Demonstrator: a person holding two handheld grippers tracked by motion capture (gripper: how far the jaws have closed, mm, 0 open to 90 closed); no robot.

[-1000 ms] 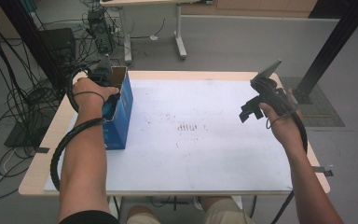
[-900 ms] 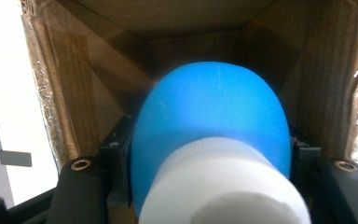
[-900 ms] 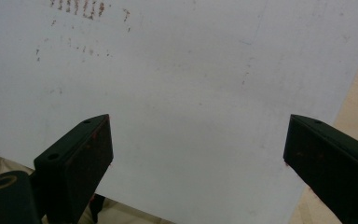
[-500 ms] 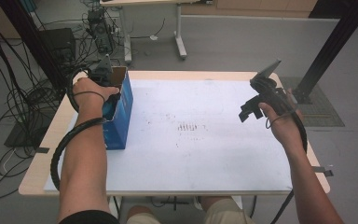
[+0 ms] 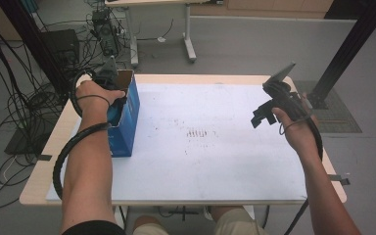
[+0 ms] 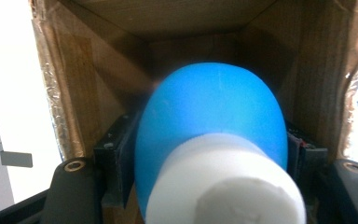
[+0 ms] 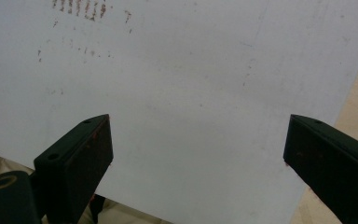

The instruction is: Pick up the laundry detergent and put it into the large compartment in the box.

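Note:
A blue cardboard box (image 5: 129,113) stands open-topped at the table's left edge. My left gripper (image 6: 209,156) reaches down into it, between its brown inner walls (image 6: 307,70). A round blue bulb (image 6: 209,112) with a white foam-like end (image 6: 223,191) sits between the jaws, and both pads touch its sides. These jaws have just been opening a little, with the bulb still between them. My right gripper (image 5: 263,116) hangs above the table's right side, open, with nothing between its fingers (image 7: 81,158).
A white sheet (image 5: 200,161) with faint reddish marks (image 5: 196,133) covers the wooden table (image 5: 39,188). Cables and equipment lie on the floor to the left (image 5: 10,127). A black post (image 5: 345,49) stands at the far right.

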